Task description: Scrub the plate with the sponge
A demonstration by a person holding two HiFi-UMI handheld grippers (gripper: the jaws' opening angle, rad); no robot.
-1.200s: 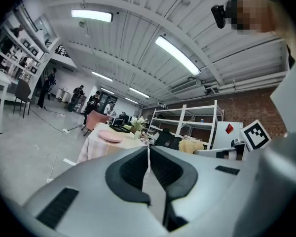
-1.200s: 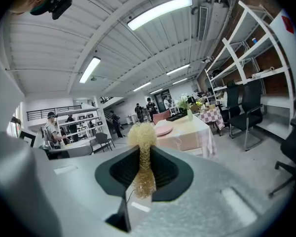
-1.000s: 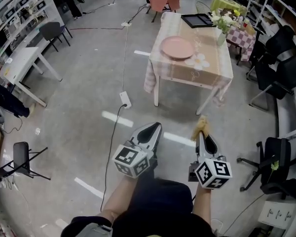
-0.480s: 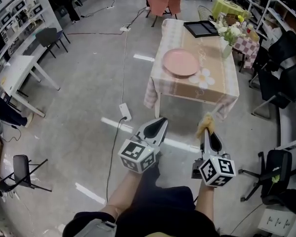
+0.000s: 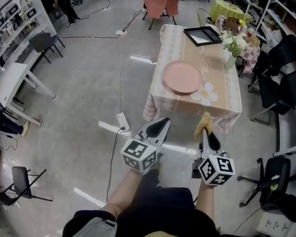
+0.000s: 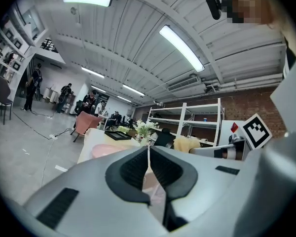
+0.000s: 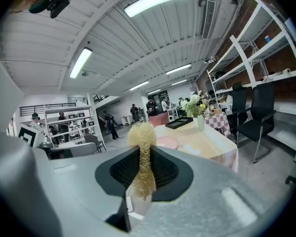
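A pink plate (image 5: 181, 76) lies on a table (image 5: 221, 104) with a checked cloth, ahead of me; it also shows small in the right gripper view as the plate (image 7: 167, 142) and in the left gripper view as the plate (image 6: 104, 150). My right gripper (image 5: 203, 126) is shut on a yellow mesh sponge (image 5: 203, 121), whose frizzy top (image 7: 141, 134) sticks out above the jaws. My left gripper (image 5: 160, 126) is shut with nothing in it, its jaws (image 6: 148, 169) pressed together. Both grippers hang over the floor, short of the table's near edge.
On the table stand a black tray (image 5: 203, 35) at the far end and a vase of flowers (image 5: 233, 46) at the right edge. A power strip and cable (image 5: 122, 121) lie on the floor left of the table. Black chairs (image 5: 281, 83) crowd the right side.
I have moved closer to the table: it and the plate have slid down nearer in the head view. Both grippers keep their hold and stay side by side.
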